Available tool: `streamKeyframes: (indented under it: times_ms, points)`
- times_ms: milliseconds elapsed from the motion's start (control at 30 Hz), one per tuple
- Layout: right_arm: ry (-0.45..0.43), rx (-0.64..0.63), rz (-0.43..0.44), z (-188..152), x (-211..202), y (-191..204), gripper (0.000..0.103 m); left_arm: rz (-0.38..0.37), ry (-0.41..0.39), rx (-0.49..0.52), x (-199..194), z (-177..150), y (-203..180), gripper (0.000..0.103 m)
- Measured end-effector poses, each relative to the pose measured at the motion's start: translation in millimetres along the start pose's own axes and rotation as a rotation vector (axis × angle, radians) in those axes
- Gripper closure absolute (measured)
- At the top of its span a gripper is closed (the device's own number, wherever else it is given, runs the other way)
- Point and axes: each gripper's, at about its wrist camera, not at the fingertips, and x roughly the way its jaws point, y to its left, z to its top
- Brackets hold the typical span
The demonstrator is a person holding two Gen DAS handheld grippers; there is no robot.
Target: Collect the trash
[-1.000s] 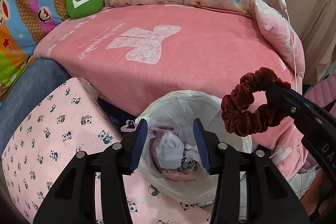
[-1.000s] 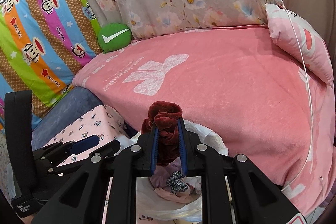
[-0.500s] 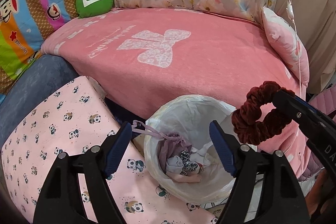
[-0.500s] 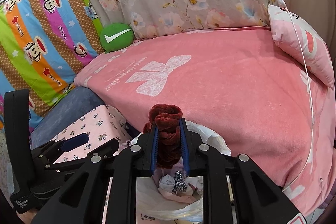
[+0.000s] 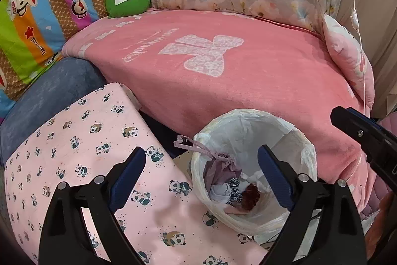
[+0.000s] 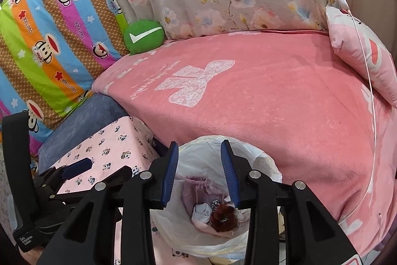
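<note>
bin: the white-lined trash bin [image 6: 270,165] stands on the floor between the panda-print cushion [image 5: 82,140] and the edge of the pink blanket [image 5: 248,81], mouth up, so anything i let go above it falls straight in.
scrunchie: the dark red scrunchie [image 6: 223,216] lies at the bottom of the liner, on top of the pale cloth scraps and just beside the mauve drawstring pouch [image 5: 220,169]; i judge this piece collected.
right gripper: my right gripper [image 6: 199,174] hangs directly over the bin's mouth; its jaws are opening, a moderate gap, nothing between the blue pads.
left gripper: my left gripper [image 5: 201,178] has its jaws opening too, already spread very wide and empty, one finger over the cushion, the other over the liner.
pose: both hands tilt forward and down toward the bin, the left set to the cushion side, the right nearer the bed.
bed: i see no loose trash on the blanket; only the green pillow [image 6: 144,36] and a pink pillow [image 6: 367,58] lie there.
next: i judge both hands free to seek more.
</note>
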Motion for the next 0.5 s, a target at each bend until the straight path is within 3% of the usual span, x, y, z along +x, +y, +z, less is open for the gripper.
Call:
streamKeyframes:
  times_ms: [500]
  points:
    - [0.011, -0.101, -0.094, -23, -16, 19, 0.041, 0.059, -0.023, -0.002, -17, -16, 12, 0.008]
